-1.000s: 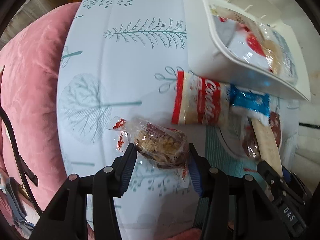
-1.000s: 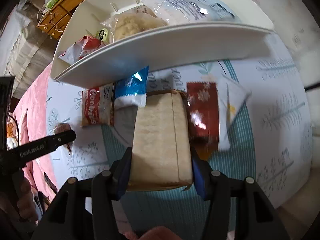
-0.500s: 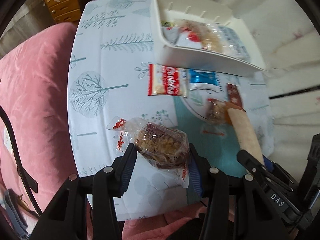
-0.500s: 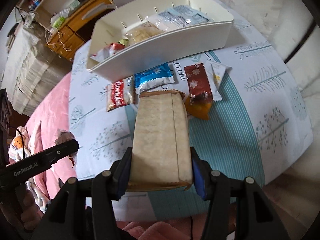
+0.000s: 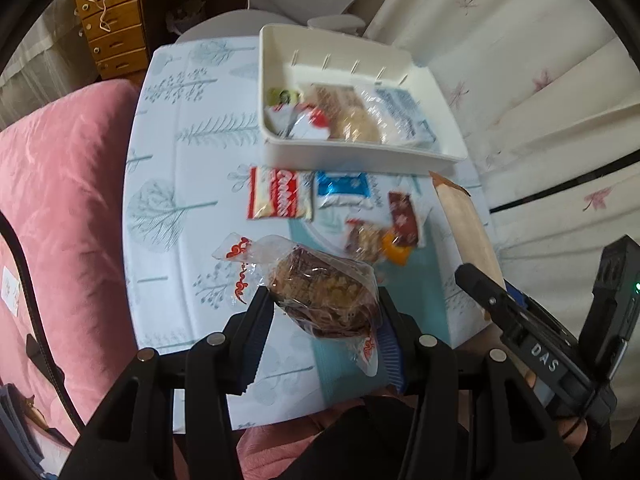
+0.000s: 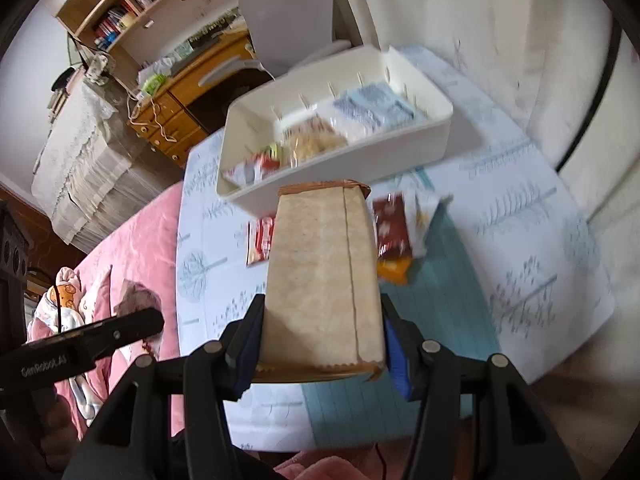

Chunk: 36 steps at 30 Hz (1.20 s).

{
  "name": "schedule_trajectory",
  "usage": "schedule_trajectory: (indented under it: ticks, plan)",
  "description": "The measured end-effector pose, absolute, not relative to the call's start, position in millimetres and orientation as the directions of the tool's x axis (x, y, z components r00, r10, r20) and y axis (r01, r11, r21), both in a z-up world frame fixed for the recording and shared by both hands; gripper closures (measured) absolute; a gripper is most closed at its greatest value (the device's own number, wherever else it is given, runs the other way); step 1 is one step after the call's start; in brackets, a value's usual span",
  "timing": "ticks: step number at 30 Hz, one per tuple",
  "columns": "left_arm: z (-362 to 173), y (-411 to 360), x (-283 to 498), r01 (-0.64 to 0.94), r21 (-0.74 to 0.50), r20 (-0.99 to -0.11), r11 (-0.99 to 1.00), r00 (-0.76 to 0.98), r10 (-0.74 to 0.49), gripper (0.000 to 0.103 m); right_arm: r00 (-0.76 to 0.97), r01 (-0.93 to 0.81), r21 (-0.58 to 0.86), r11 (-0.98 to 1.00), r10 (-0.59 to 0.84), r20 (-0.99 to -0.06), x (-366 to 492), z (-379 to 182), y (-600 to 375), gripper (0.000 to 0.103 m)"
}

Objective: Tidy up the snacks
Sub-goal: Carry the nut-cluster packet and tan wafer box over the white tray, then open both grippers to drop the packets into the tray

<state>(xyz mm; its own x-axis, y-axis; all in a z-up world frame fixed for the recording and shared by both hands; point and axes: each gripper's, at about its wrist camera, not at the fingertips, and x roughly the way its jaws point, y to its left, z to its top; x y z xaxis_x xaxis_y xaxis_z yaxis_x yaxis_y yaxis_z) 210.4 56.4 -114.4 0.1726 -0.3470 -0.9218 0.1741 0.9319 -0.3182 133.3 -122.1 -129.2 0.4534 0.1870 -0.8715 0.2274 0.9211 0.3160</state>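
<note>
Both grippers lifted higher; tray (image 5: pixel 360 156) farther; cake (image 5: pixel 324 296), packet (image 6: pixel 324 280) still clamped.

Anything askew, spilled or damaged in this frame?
Nothing spilled or visibly damaged. Several packets still lie loose on the tablecloth in front of the white bin. The left gripper holds a wrapped cake; the right gripper holds a tan packet.
</note>
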Motion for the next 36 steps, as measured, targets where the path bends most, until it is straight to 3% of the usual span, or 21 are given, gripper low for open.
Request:
schedule_trajectory:
  ticks: [15,27,36]
  plan:
    - [-91,-20,292,0.124,-0.343,-0.886,0.931,0.287,-0.365,0.054,0.529,0.147,0.35,0.925,0.225,-0.818,214,-110,-216,0.05]
    - [-108,-54,359,0.045,-0.365,-0.853,0.93,0.383,-0.353,0.054,0.633,-0.066,0.319,0.946,0.286,-0.719,271,-114,-255,0.05]
    - [-126,-56,393,-0.039,-0.323,-0.879,0.945,0.382,-0.285,0.05,0.631,-0.109,0.306,0.946,0.304,-0.714,318,-133,-274,0.049]
